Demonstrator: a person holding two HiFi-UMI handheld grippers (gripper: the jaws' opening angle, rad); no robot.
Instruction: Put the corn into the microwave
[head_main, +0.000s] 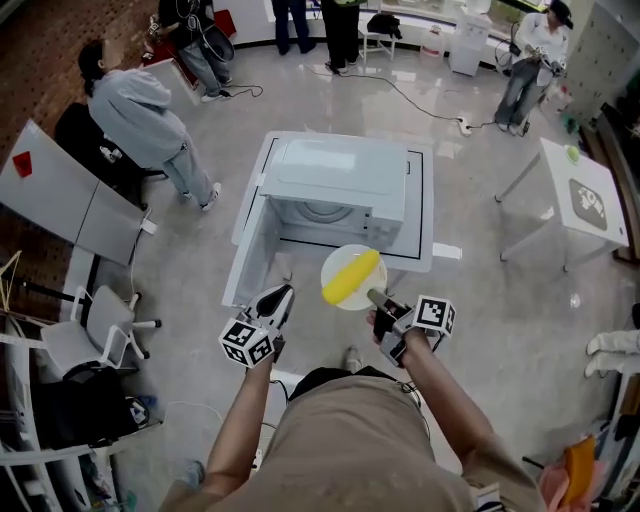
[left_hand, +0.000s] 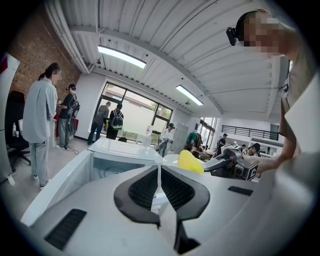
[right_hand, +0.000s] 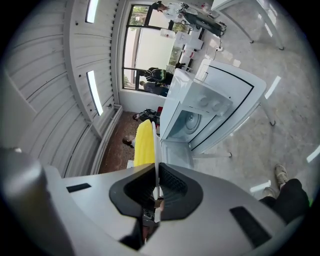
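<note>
A round white plate (head_main: 338, 262) is gripped at its near rim by the right tool (head_main: 375, 295). In the right gripper view the thin plate edge (right_hand: 158, 150) is seen clenched between the black pads of the right tool (right_hand: 158, 170). A yellow cob of corn (head_main: 351, 277) is carried on the plate, lying slantwise across it, and shows just to the left of the plate edge in the right gripper view (right_hand: 145, 145).

The plate is held in the air just before the open front of a white boxy microwave (head_main: 340, 180), which stands on a white square tabletop (head_main: 425, 215). The microwave door (head_main: 245, 235) is swung open to the left, and the round turntable inside can be seen from above.

The left tool (head_main: 278, 297) is held just beside the plate, to its left, near the lower end of the open door. Its jaws are seen pressed together with nothing between them in the left gripper view (left_hand: 160, 175), where the corn (left_hand: 190, 162) and the right tool (left_hand: 225, 162) appear beyond them to the right.
</note>
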